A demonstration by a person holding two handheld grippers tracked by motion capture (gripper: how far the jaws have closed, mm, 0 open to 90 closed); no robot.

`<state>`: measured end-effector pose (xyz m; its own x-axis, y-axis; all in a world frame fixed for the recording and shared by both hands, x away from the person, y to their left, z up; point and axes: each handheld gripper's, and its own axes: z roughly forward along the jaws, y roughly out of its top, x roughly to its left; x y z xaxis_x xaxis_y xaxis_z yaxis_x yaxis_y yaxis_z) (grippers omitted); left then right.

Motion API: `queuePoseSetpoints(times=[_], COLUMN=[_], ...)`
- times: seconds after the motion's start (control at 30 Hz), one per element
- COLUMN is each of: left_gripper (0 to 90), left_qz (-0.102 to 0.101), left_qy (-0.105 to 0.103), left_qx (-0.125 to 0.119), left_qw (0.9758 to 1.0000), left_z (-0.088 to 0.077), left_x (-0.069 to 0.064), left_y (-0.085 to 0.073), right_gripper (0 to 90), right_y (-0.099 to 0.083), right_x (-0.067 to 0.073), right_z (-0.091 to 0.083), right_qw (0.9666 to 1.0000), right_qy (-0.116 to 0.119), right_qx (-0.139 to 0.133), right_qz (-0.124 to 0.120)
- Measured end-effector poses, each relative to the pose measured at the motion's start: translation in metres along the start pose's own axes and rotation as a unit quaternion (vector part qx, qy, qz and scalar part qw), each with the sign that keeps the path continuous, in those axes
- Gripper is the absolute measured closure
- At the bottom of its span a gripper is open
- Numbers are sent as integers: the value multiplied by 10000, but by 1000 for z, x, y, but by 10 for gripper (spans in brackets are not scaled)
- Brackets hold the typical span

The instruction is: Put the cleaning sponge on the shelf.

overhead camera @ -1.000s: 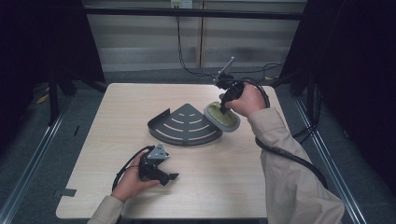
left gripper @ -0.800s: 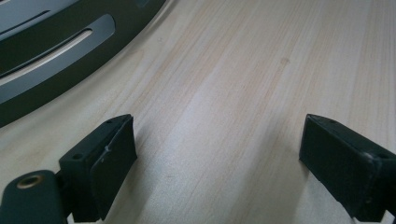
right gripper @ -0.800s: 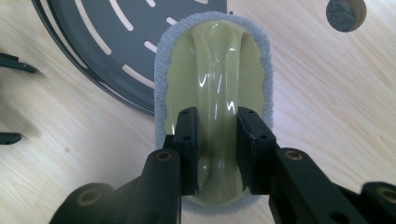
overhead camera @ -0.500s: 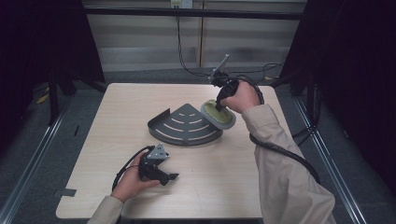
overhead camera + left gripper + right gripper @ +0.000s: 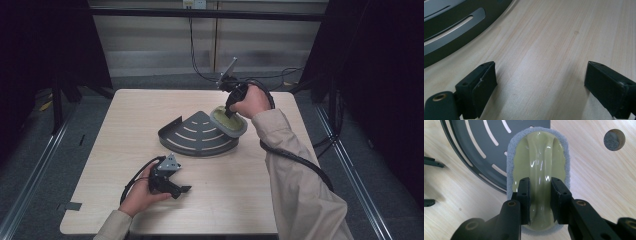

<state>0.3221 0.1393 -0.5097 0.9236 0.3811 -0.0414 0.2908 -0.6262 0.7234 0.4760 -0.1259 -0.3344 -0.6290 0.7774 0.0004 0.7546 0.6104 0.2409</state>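
The scrubber [image 5: 539, 165], an oval pale-green plastic grip ridged down its middle over a grey scouring pad, is lying flat-side down, partly overlapping the straight edge of the rack [image 5: 479, 150]. The rack, a dark grey quarter-round slotted tray, is sitting flat on the table's middle.

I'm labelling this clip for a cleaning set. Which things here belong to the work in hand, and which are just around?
In the job:
- scrubbing pad with a green handle, clamped in the right gripper
- dark slotted corner shelf, the pad overlapping its edge

Just around:
- left gripper, jaws open, over bare table
- round hole in the tabletop
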Motion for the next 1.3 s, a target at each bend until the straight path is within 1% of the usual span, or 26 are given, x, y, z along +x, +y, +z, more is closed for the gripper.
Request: queuePoseSetpoints(times=[0.1,0.13,0.27,0.37,0.43,0.47,0.6,0.63,0.67,0.97,1.07,1.3], left_gripper=[102,102,100,100,100,101,100,100,99,99,99,99], left_qz=[-1,-1,2,2,1,1,0,5,3,19,15,2], left_qy=[-1,-6,-9,-11,-12,-13,-13,-13,-14,-5,-7,-6], left_qx=[-1,1,2,2,0,1,-1,2,1,8,6,-6], left_qw=[10000,10000,10000,10000,10000,10000,10000,10000,10000,10000,10000,10000], left_z=[0,0,0,0,0,0,0,0,0,0,0,0], left_x=[0,0,0,0,0,0,0,0,0,0,0,0], left_y=[0,0,0,0,0,0,0,0,0,0,0,0], right_gripper=[715,715,715,714,715,715,715,715,715,715,715,715], right_y=[3,4,7,9,10,10,13,13,14,18,19,19], right_x=[0,1,1,2,1,1,0,1,0,5,6,6], right_z=[1,1,4,5,6,7,10,11,12,19,22,27], right_qw=[10000,10000,10000,10000,10000,10000,10000,10000,10000,9999,10000,9999], right_qy=[-25,-28,-5,-34,-41,-37,-58,-45,-66,-39,-9,-1], right_qx=[-16,21,-1,19,4,11,14,12,9,38,30,57], right_qz=[-27,-17,19,29,-18,18,-7,29,-22,-126,-94,-106])
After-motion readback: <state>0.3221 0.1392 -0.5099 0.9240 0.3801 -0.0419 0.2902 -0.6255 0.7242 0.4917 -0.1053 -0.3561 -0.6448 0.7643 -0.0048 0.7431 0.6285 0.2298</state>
